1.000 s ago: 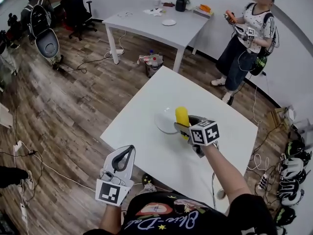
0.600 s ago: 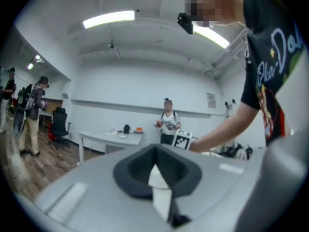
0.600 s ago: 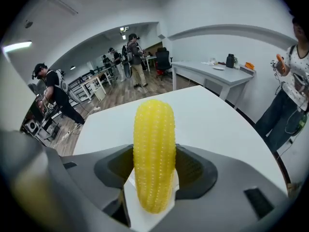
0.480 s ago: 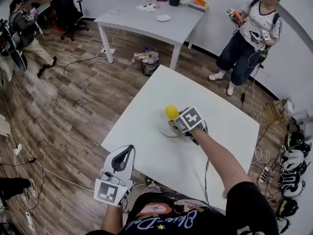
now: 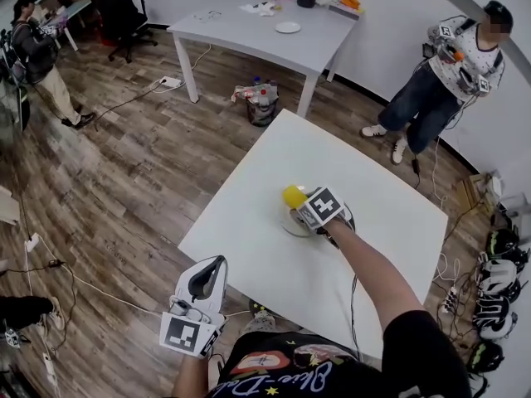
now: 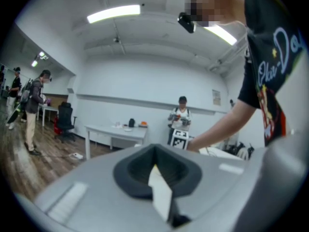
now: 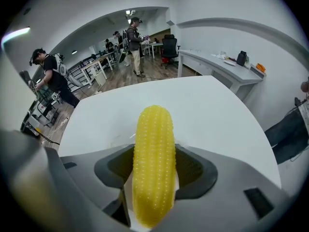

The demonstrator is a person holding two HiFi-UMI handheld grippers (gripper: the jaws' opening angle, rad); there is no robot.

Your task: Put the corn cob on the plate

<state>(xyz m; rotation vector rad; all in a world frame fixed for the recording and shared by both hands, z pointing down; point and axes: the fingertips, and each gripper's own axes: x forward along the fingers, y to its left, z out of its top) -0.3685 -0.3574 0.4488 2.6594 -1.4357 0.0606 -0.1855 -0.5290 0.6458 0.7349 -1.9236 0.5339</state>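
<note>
The yellow corn cob (image 5: 292, 196) (image 7: 153, 163) is clamped between the jaws of my right gripper (image 5: 304, 211) (image 7: 153, 187), which is shut on it. It sticks out forward and up past the jaws. In the head view the cob and gripper hover over the white plate (image 5: 292, 225), which lies near the middle of the white table (image 5: 249, 222); the gripper hides most of the plate. My left gripper (image 5: 214, 265) (image 6: 157, 182) is held off the table's near edge, close to my body, shut and empty.
A second table (image 5: 257, 31) at the back carries a small plate, a black jug and other items. One person (image 5: 452, 73) stands beyond the table's far right corner, another (image 5: 37, 52) at far left. Helmets and cables (image 5: 498, 272) lie on the floor at right.
My right gripper has carried the corn cob left and away from me, to above the plate. The left gripper has barely moved. The person at the back right has shifted right.
</note>
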